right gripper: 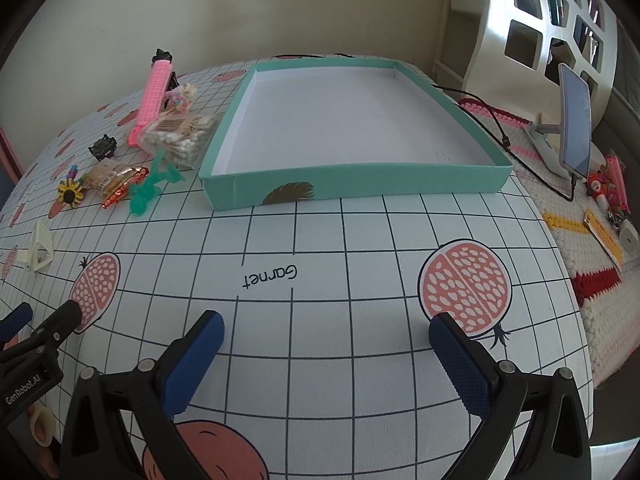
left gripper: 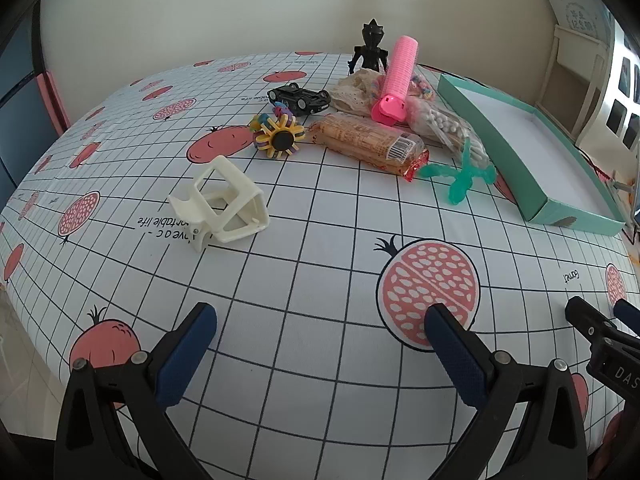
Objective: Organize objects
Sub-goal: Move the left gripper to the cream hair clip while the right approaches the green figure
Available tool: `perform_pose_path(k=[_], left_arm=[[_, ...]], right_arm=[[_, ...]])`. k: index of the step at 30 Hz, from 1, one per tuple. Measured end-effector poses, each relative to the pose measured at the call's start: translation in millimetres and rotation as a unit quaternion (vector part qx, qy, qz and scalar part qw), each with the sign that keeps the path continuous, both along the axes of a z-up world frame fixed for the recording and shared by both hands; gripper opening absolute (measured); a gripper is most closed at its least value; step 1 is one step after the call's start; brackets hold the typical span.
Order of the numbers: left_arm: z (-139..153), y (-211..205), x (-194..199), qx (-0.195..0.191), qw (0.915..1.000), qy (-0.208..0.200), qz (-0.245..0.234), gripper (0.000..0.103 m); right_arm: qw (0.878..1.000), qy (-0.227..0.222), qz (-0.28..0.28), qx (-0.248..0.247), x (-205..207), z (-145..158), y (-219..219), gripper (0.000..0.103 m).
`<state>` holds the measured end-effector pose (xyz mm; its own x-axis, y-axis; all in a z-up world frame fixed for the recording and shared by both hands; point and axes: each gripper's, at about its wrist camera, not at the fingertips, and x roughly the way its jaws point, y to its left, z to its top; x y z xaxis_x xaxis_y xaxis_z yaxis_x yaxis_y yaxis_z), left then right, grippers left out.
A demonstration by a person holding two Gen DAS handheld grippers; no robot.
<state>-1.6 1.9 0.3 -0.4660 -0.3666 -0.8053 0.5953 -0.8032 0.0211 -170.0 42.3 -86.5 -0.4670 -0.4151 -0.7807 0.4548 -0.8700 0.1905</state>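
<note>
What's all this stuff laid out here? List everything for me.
Tray: one, teal, white inside, nothing in it, right of the pile.
Hair roller: one, pink, leaning on the pile.
Cotton swabs: one clear bag, beside the tray.
Biscuit pack: one, orange wrapper, pile front.
Toy car: one, black, upside down.
Figure: one, black, standing at the back.
Flower toy: one, yellow and black.
Star toy: one, green.
Clip: one, cream, apart from the pile.
Phone: one, on a stand, far right.
Left claw: open.
Right claw: open.

Left tool (left gripper: 320, 326) hovers, jaws apart, near white clip (left gripper: 220, 202).
</note>
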Motion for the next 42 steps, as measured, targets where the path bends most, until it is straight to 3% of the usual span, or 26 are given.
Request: perform_pose_path(k=[13, 18, 22, 32, 38, 42], left_arm=[[0.3, -0.1, 0.5, 0.003, 1.0000, -0.002, 0.009, 0.103], [7.0, -6.3, 1.9, 0.020, 0.9991, 0.005, 0.037, 0.103], [29.1, -21.8, -3.9, 0.029, 0.9976, 0.010, 0.062, 0.103], [88.3, -89.3, -30.8, 0.075, 0.9914, -0.023, 0.105, 0.103], [77.6, -119.6, -41.7, 0.139, 0.9824, -0.049, 0.115, 0.103], [66.0, -127.2, -49.5, 0.142, 0.9790, -0.077, 0.124, 0.101]], right_arm=[[1.000, -0.003, 0.000, 0.001, 1.4, 1.4, 0.0, 0.103], [1.000, -0.024, 0.003, 0.000, -2.3, 6.2, 0.0, 0.103], [1.000, -0.013, 0.014, -0.015, -6.4, 30.3, -1.5, 0.103], [0.995, 0.027, 0.085, -0.041, -26.6, 126.8, -42.6, 0.103], [0.991, 0.009, 0.133, -0.028, -38.6, 135.7, -86.3, 0.103], [0.988, -0.015, 0.152, -0.012, -52.7, 123.3, -105.2, 0.103]])
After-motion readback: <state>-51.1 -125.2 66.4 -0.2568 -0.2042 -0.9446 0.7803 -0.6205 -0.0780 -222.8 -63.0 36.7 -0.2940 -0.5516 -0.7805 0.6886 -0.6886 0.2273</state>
